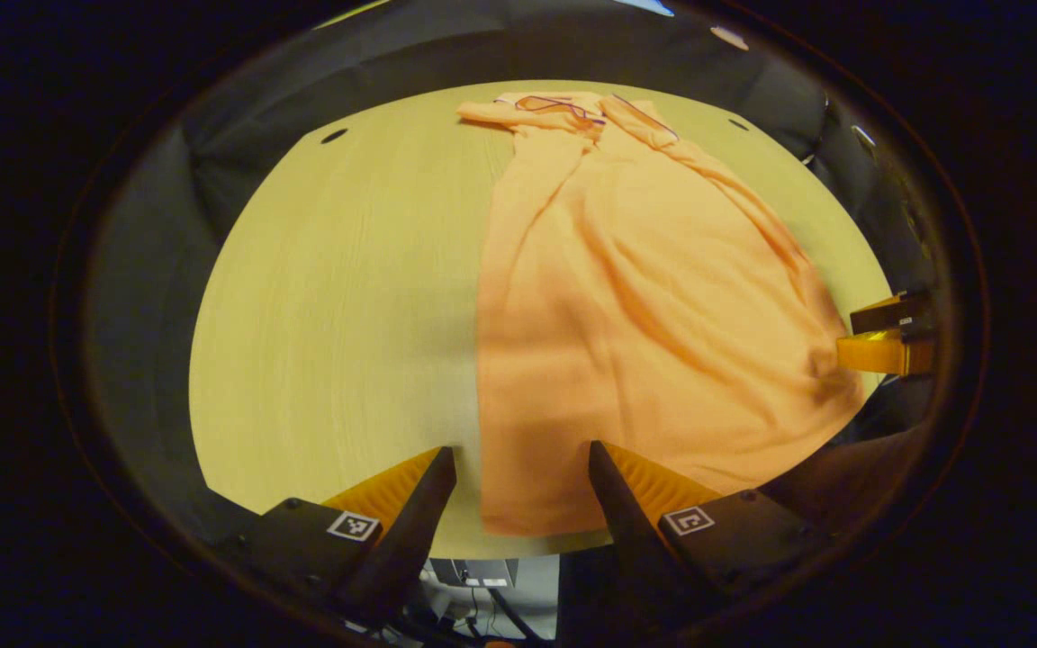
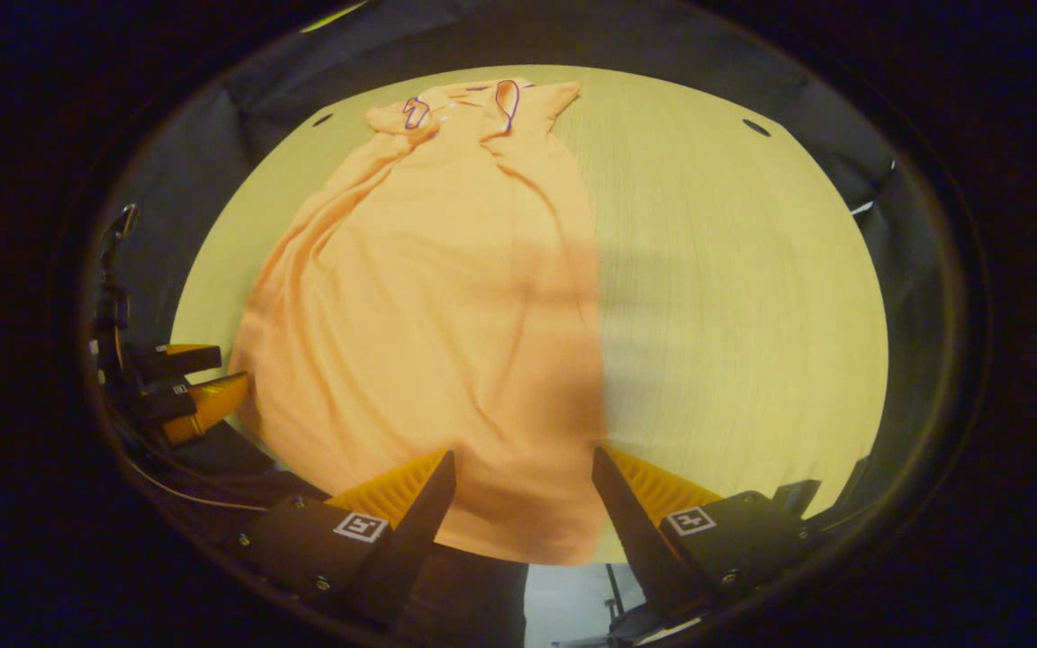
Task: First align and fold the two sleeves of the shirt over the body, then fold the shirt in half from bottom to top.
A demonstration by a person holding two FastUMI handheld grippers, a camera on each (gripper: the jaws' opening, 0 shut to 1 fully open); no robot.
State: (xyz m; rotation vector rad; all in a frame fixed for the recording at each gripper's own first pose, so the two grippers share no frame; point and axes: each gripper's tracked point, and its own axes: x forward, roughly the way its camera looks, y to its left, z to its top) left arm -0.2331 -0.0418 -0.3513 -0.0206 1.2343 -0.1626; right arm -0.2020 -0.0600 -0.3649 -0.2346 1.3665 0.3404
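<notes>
The shirt (image 1: 626, 315) lies lengthwise on the bench (image 1: 338, 297), hem nearest; both hand-held grippers, left (image 1: 518, 468) and right (image 2: 523, 472), hang wide open and empty above it.

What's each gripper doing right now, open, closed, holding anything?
Left gripper: open, holding nothing, fingers either side of the shirt's bottom left corner.
Right gripper: open, holding nothing, poised at the shirt's bottom right corner near the table edge.
</notes>
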